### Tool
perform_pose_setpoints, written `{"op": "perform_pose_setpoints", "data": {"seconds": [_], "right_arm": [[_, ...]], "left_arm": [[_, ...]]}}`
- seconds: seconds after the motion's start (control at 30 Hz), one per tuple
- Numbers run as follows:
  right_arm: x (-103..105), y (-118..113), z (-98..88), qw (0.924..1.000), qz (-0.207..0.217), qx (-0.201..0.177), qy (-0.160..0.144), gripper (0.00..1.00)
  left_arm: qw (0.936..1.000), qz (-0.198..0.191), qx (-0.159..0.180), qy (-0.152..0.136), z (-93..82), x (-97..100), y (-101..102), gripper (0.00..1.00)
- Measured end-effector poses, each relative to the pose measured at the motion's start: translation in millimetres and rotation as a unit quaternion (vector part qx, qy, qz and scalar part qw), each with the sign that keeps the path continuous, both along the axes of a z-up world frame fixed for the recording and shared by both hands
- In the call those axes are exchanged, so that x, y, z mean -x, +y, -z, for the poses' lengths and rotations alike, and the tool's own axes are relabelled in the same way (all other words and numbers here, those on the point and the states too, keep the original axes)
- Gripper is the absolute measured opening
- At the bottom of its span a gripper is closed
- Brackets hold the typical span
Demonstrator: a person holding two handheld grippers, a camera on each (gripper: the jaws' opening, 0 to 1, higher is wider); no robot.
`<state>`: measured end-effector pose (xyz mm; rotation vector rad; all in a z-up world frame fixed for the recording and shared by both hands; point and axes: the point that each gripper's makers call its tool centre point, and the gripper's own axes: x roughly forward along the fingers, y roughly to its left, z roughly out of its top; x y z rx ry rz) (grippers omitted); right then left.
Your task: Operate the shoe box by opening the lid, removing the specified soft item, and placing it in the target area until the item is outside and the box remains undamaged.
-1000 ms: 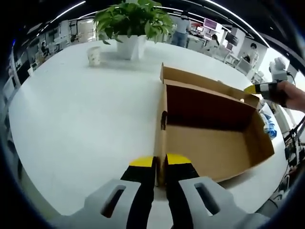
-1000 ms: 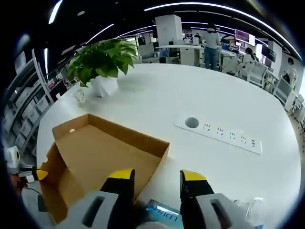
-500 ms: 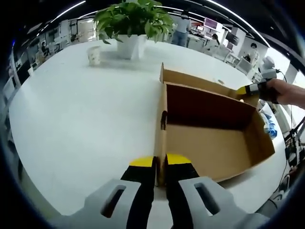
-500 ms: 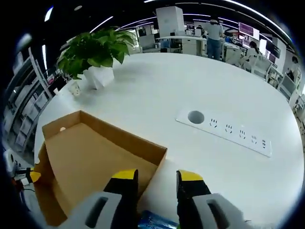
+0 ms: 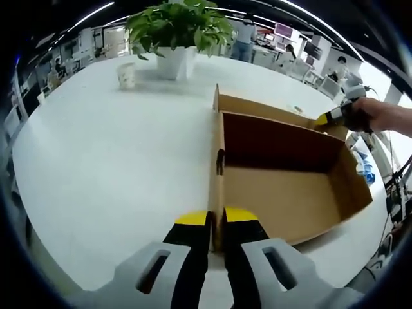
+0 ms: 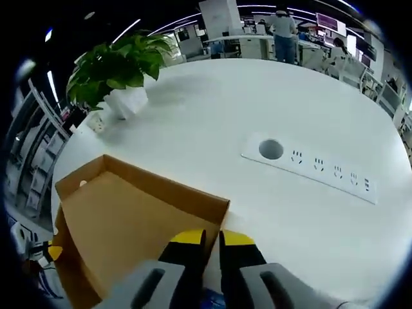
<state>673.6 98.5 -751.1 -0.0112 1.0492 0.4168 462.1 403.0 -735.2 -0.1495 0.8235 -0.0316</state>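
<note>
An open cardboard box lies on a white surface, its inside bare brown card. The left tool pinches the box's near wall, its yellow tips nearly closed on the card. The right tool, held by a hand, has its tips drawn narrow at the box's far wall. A blue item lies outside, just beside the box. A potted plant and a cup stand well apart.

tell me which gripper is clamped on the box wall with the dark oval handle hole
The left gripper. Its jaws pinch the cardboard box's wall just below that hole; the right gripper closes at the opposite wall.
</note>
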Motion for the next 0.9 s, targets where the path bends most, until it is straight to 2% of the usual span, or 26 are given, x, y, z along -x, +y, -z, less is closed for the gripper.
{"op": "perform_pose_setpoints", "data": {"seconds": [0.27, 0.57, 0.9], "right_arm": [[1.1, -1.9, -11.9, 0.9999, 0.004, 0.005, -0.012, 0.01], [1.5, -3.8, -28.2, 0.9987, 0.000, 0.027, -0.042, 0.00], [0.5, -7.5, -55.6, 0.9957, 0.018, 0.029, -0.086, 0.00]], "left_arm": [[1.0000, 0.002, -0.003, 0.000, -0.1, 0.9, -0.9, 0.06], [1.0000, 0.004, -0.009, 0.001, 0.5, 0.8, -1.2, 0.06], [0.9999, 0.002, -0.016, 0.004, 3.0, 0.3, -1.6, 0.06]]}}
